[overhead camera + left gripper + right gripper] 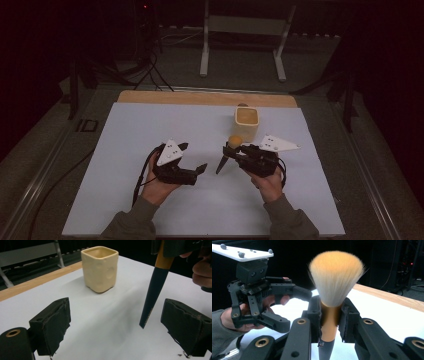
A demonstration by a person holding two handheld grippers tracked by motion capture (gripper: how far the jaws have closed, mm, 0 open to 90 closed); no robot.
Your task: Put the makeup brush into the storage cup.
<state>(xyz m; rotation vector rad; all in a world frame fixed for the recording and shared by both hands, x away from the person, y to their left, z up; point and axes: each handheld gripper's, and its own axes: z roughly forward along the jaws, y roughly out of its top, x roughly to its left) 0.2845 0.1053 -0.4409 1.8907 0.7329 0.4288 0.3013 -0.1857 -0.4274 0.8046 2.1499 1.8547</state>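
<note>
Right gripper: your right gripper (231,150), right of centre in the high view, has its jaws clamped on the copper-coloured ferrule of a brush (332,300). In its own view the pads press the ferrule from both sides.

Left gripper: your left gripper (192,157), left of centre in the high view, carries nothing; its jaws stand well apart. In its own view the two black pads (53,322) sit at lower left and lower right with bare white table (150,125) between them.

Brush axis: the bristles point up and the dark tapered handle points down and slightly to the left of the frame in the high view. Its tip hangs above the table without touching, as far as the left gripper view lets you judge.

Key relation: the handle tip (143,323) lies between your open left jaws, nearer the right-hand pad in that view. I judge a handover or a second grip low on the handle would need only a short approach.

Cup: a cream, square-mouthed cup (247,122) stands upright in the upper middle of the high view, just beyond the brush head. The right gripper is the nearer one to it.

View differences: the right gripper view shows the clamp on the ferrule and the full fan of bristles. The left gripper view shows the handle's taper and the cup's open mouth (100,251); whether anything is inside, you cannot tell.
</note>
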